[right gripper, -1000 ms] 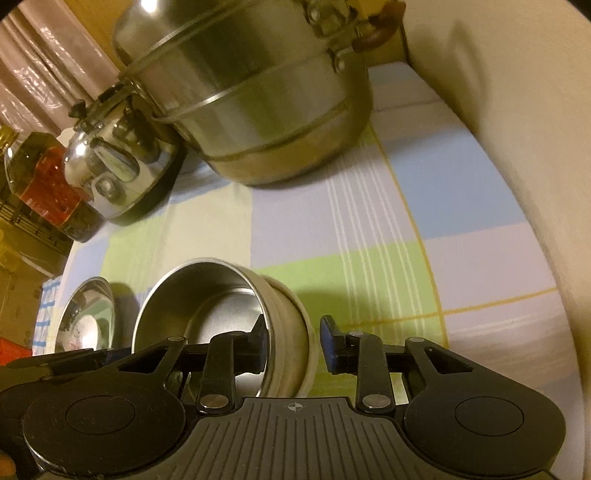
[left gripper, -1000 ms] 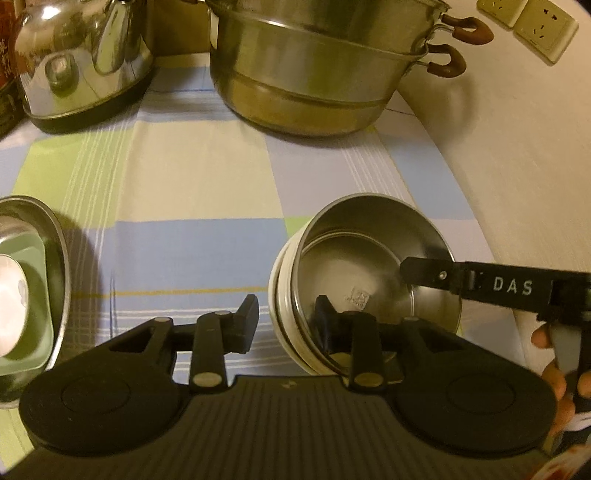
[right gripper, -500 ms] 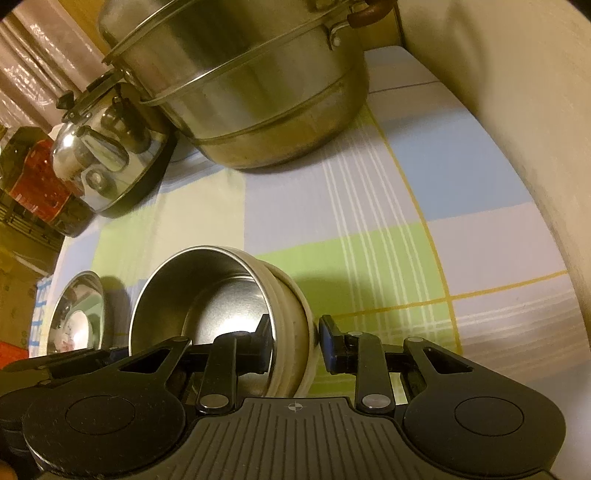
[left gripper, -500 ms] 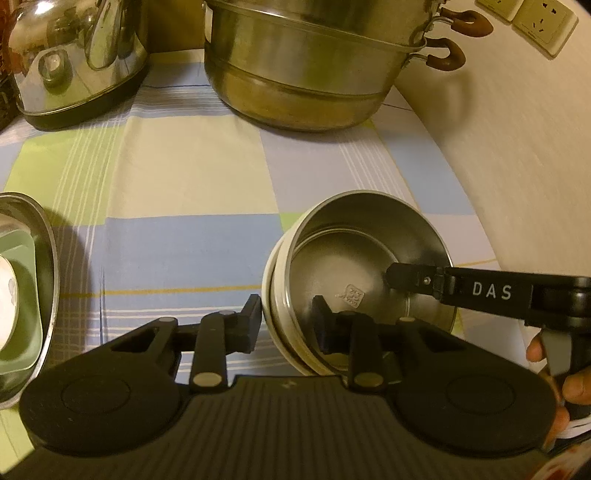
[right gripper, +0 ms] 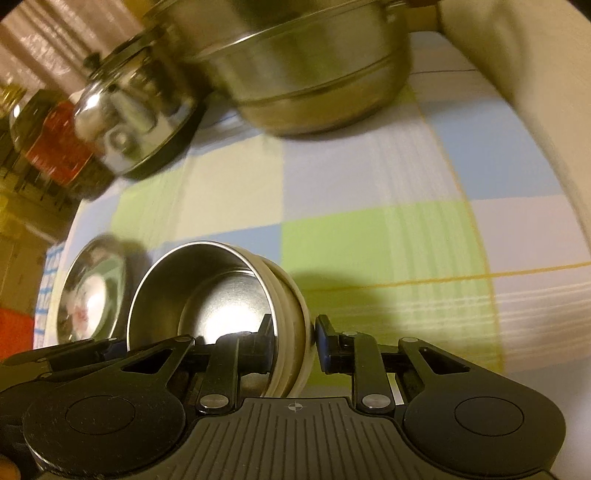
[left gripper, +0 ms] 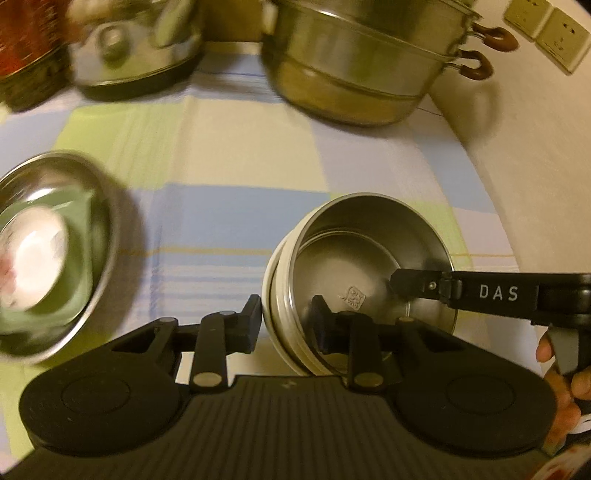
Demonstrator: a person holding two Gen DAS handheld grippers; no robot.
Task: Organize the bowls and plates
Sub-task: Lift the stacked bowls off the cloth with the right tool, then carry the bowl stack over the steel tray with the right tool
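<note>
A steel bowl with cream outer walls (left gripper: pixel 369 258), seemingly a nested stack, sits tilted on the checked cloth. My left gripper (left gripper: pixel 286 310) is shut on its left wall, one finger inside and one outside. My right gripper (right gripper: pixel 294 326) straddles the opposite wall of the bowl (right gripper: pixel 207 280); its jaws are closing and both pads touch the wall. Its inner finger (left gripper: pixel 406 284) shows inside the bowl in the left wrist view. To the left lies a steel dish (left gripper: pixel 107 229) holding a green dish and a white one, also seen as a steel dish (right gripper: pixel 74 280) in the right wrist view.
A big steel steamer pot (left gripper: pixel 351 74) and a steel kettle (left gripper: pixel 136 48) stand at the back, with a red-filled jar (right gripper: pixel 55 147) beside the kettle. A cream wall (left gripper: pixel 535 166) with sockets (left gripper: pixel 546 29) runs along the right. A hand (left gripper: pixel 561 373) holds the right gripper.
Both grippers and the bowl between them have moved left over the cloth, closer to the steel dish. The right jaws have narrowed onto the bowl wall.
</note>
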